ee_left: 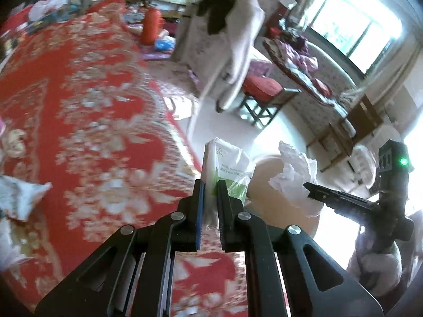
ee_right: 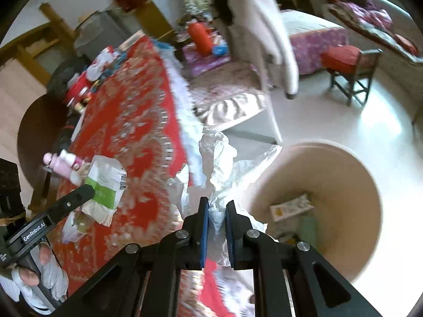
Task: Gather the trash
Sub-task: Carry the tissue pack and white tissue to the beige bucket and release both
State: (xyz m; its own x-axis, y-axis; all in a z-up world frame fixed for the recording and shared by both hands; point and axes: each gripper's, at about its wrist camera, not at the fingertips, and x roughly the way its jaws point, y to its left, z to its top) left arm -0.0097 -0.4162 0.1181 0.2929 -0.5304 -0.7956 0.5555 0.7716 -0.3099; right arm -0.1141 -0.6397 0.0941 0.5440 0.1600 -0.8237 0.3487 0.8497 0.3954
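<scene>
step: carrying trash to bin | left gripper (ee_left: 210,190) clamped on green-white wrapper (ee_left: 227,163), off the table edge | right gripper (ee_right: 217,207) clamped on crumpled white paper (ee_right: 219,155) beside bin (ee_right: 364,179) rim | next: move over bin mouth, release

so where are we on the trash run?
Done: the round beige bin already holds some packaging. In hand: the left gripper is shut on a white-and-green plastic wrapper; the right gripper is shut on a crumpled white plastic sheet, at the bin's edge. Left: a torn wrapper lies on the red floral tablecloth.
</scene>
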